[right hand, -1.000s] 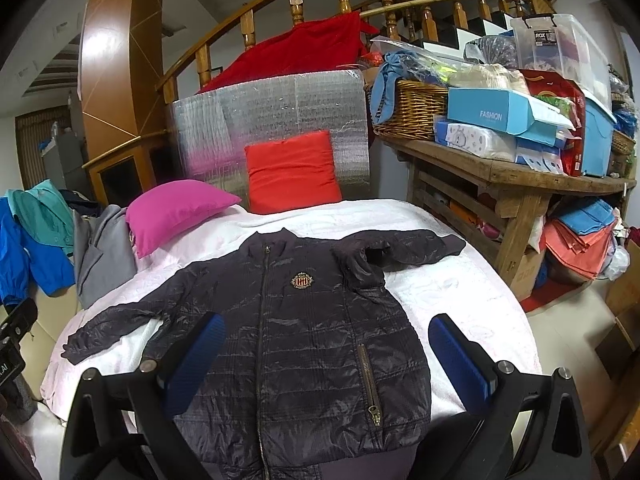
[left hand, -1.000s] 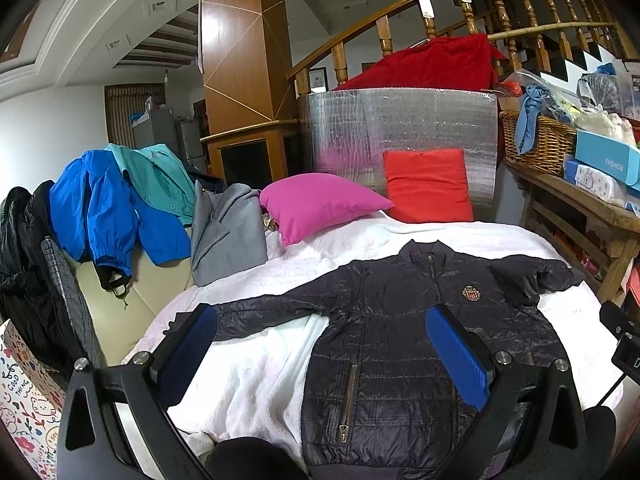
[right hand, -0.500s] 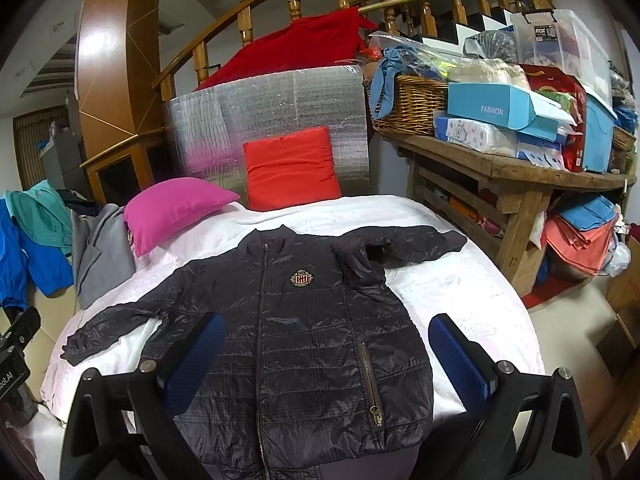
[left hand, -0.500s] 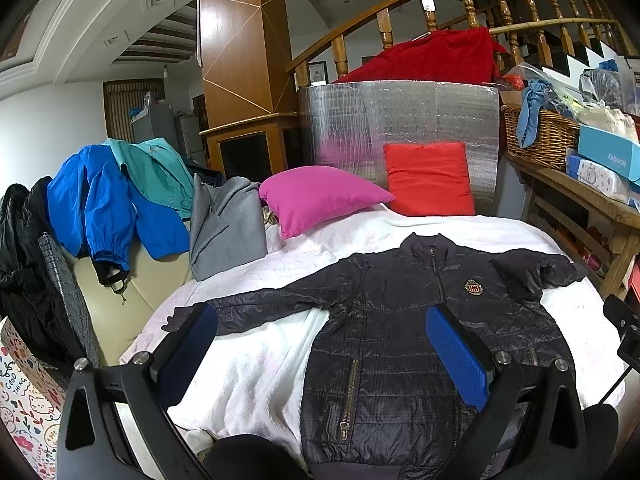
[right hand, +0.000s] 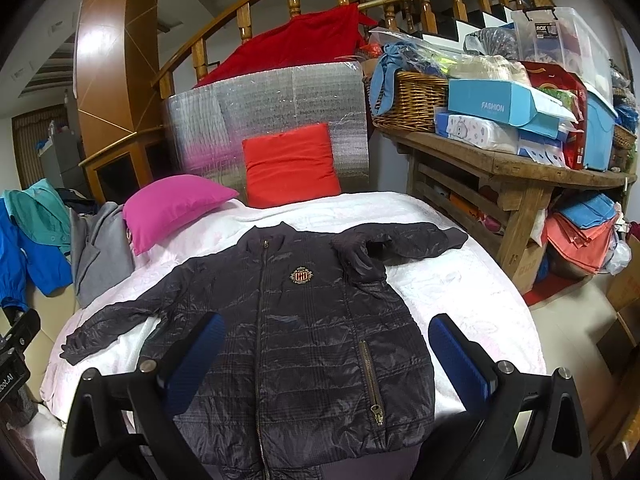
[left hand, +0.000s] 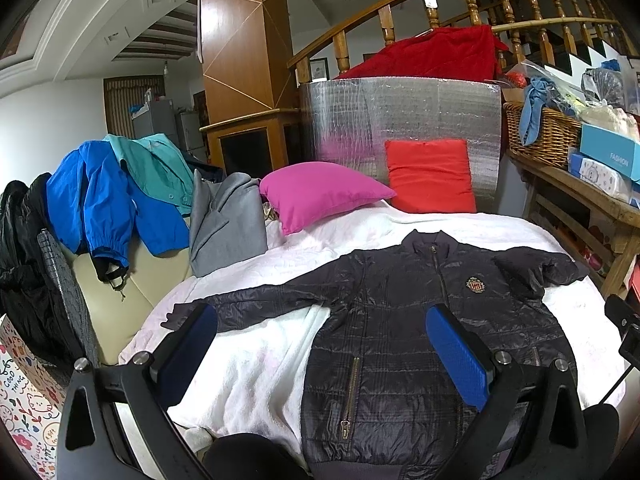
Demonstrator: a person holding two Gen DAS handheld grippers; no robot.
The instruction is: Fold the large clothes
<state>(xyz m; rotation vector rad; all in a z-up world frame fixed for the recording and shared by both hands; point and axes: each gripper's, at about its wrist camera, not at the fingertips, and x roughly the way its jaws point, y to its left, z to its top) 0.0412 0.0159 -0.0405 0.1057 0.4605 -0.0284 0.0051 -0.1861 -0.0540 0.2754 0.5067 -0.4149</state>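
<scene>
A dark quilted jacket [left hand: 400,320] lies flat, front up and zipped, on a white blanket [left hand: 260,360]. One sleeve stretches out to the left; the other is bent at the right. It also shows in the right wrist view [right hand: 304,344]. My left gripper [left hand: 320,344] is open and empty above the jacket's left hem and the blanket. My right gripper [right hand: 326,354] is open and empty above the jacket's lower front. Neither touches the cloth.
A pink pillow [left hand: 320,192] and a red pillow [left hand: 430,176] lie at the back. Blue, teal and grey clothes [left hand: 120,192] hang on a sofa at left. A wooden table [right hand: 512,168] with boxes and a basket stands at right.
Both grippers have risen and drawn back slightly, so the jacket sits a little lower in the views. Jaws stay open. The jacket has not moved.
</scene>
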